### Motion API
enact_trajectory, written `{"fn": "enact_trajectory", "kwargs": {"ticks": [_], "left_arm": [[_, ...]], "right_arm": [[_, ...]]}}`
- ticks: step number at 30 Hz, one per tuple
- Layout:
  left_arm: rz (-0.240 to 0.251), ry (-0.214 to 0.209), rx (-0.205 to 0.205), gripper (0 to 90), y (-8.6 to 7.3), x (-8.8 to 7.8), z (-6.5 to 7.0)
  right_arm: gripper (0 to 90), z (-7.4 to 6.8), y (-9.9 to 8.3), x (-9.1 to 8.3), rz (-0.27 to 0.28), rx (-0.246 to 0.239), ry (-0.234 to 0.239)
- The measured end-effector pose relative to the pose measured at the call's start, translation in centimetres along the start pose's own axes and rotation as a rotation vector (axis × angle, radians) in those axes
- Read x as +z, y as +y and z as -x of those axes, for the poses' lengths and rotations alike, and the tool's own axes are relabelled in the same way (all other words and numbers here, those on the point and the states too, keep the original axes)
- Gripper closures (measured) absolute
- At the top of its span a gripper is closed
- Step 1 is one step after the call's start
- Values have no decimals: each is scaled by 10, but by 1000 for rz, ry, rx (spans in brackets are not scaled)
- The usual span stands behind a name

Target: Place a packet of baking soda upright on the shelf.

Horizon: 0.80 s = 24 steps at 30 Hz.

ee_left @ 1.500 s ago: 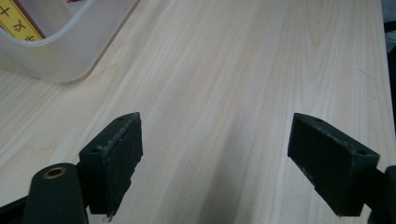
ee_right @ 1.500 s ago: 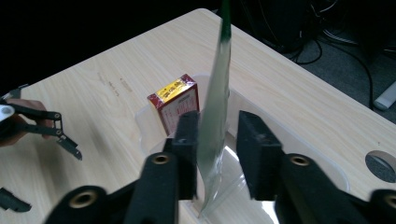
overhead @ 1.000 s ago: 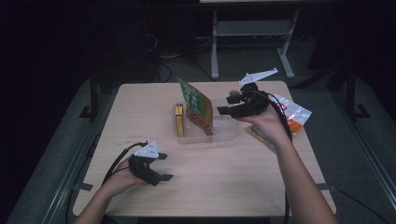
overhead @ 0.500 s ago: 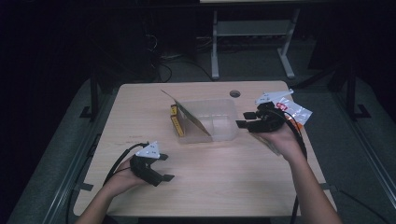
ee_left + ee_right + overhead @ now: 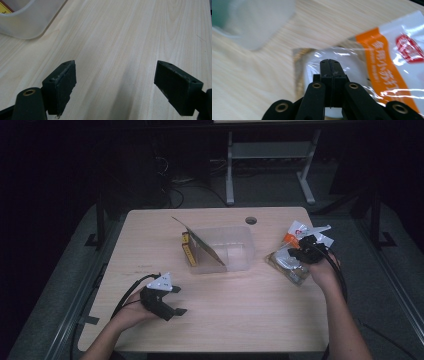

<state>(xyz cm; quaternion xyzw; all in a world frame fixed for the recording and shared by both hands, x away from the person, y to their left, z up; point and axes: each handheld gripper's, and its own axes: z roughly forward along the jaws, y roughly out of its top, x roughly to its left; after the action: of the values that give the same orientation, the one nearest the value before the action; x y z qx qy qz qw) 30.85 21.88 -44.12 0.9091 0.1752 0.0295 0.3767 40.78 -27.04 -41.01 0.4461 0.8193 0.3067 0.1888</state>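
The clear packet (image 5: 352, 62) has an orange band with white characters, too blurred to read. The right gripper (image 5: 329, 65) hovers over it, jaws pressed together; the left gripper (image 5: 120, 85) is spread wide.

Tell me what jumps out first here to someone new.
The translucent plastic bin at mid-table, with a flat card leaning tilted at its left end. To its right, the right claw, jaws shut together, sits over shiny snack packets, one orange and white. Near the front left edge, the left claw rests wide open over bare table.
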Motion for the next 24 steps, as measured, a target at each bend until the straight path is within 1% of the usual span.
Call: {"fn": "enact_trajectory", "kwargs": {"ticks": [2,4,5,7,8,9,12,13,15,16,19,20,21,22,24], "left_arm": [[-2,0,0,174,0,0,0],[-4,1,1,175,0,0,1],[-3,0,0,174,0,0,1],[-4,-2,-2,174,0,1,0],[-8,-2,2,174,0,1,0],[-11,-2,3,174,0,1,0],[-11,-2,5,175,0,1,0],[-10,-2,3,175,0,1,0],[-7,-3,1,175,0,1,0],[-7,-6,1,174,0,1,0],[-6,-6,2,174,0,1,1],[-6,-8,4,174,0,1,1],[-5,-8,8,174,0,1,1],[-9,-8,9,174,0,0,1],[1,-7,6,174,0,0,1]], "right_arm": [[900,7,-3,7,-18,1,-30],[900,12,-6,15,-43,-21,-59],[900,14,-7,18,-56,-22,-63],[900,15,-9,24,-72,-45,-65],[900,14,-10,28,-93,-51,-65],[900,13,-12,32,-97,-67,-65],[900,12,-14,35,-114,-92,-32],[900,11,-15,35,-121,-94,-17],[900,8,-17,32,-117,-94,21],[900,6,-18,31,-115,-97,31],[900,-3,-23,26,-110,-90,72],[900,-6,-25,24,-109,-109,80],[900,-11,-27,22,-115,-99,91],[900,-14,-28,20,-111,-105,101],[900,-22,-32,15,-115,-112,119]]}}
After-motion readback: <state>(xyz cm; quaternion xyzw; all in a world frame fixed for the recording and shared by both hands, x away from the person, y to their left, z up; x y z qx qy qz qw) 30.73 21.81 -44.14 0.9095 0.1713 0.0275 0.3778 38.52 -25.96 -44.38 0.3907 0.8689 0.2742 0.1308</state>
